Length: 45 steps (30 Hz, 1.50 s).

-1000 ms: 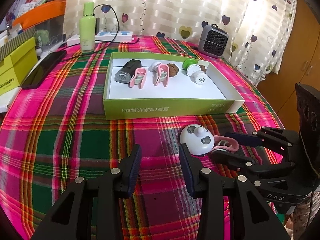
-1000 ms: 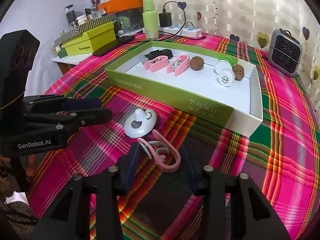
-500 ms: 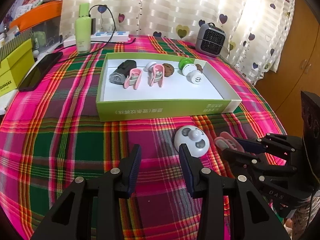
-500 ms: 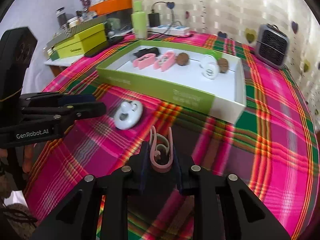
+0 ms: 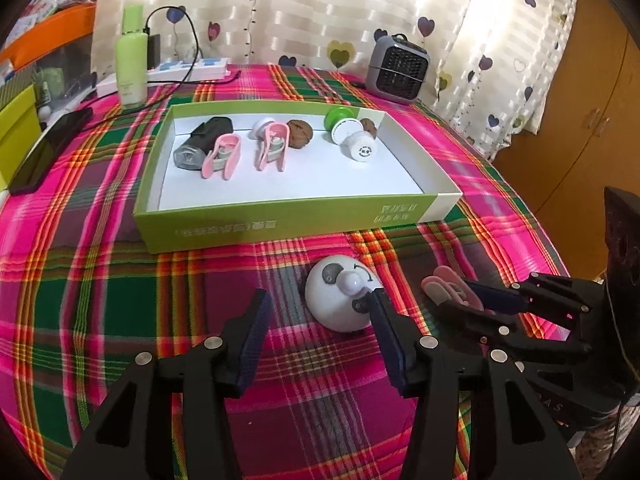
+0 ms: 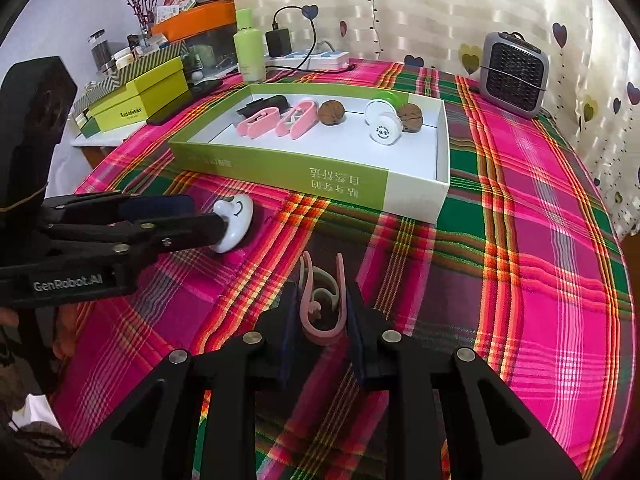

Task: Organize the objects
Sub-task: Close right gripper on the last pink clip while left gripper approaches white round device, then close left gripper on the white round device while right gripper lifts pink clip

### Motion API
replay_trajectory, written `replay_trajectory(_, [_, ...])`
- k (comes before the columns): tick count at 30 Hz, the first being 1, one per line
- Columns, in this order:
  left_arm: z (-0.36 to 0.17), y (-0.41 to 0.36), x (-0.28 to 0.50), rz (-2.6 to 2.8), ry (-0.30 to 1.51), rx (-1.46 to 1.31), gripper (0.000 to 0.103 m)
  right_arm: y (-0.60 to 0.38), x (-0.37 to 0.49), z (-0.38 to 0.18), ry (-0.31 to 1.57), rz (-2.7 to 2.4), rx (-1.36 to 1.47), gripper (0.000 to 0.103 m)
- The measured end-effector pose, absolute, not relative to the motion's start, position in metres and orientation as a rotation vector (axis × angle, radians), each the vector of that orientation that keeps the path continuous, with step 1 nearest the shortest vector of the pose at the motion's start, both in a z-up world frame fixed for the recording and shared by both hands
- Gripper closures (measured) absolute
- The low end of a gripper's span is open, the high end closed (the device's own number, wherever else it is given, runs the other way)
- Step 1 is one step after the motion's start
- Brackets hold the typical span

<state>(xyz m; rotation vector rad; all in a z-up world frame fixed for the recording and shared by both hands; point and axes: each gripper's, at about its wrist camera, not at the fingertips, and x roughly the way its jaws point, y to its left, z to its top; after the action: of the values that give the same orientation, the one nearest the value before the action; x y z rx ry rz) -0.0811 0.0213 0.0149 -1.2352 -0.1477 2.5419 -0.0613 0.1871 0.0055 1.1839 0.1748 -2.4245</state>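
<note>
Left wrist view: left gripper low over the plaid cloth, jaws apart and just been opening, gripping nothing. White panda knob sits on the cloth just ahead, overlapped by the right-hand finger tip; contact cannot be told. Green tray beyond it holds a dark tube, 2 pink clips, 2 walnuts, a green-and-white cap and a white cap. At the right edge, right gripper with a pink clip end poking out between its fingers. Heater, bottle and phone stand behind or beside the tray.

Right wrist view: right gripper clenched on a pink clip, clip arms pointing toward the tray, held just above the cloth. Left gripper reaches in from the left, fingers spread either side of the panda knob, which rests on the cloth near the tray's front wall.
</note>
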Motion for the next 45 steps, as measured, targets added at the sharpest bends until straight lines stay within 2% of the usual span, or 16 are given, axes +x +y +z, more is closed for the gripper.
replay_trajectory(25, [0.011,0.031,-0.091,2.537,-0.163,-1.241,0.053,0.183,-0.061,0.005,0.212,-2.450,1.191,0.079])
replay_trajectory(35, [0.011,0.029,-0.093,2.545,-0.177,-1.246,0.063,0.182,-0.064,0.005,0.196,-2.467,1.200,0.079])
replay_trajectory(45, [0.011,0.031,-0.094,2.551,-0.158,-1.242,0.064,0.179,-0.065,0.005,0.210,-2.475,1.203,0.073])
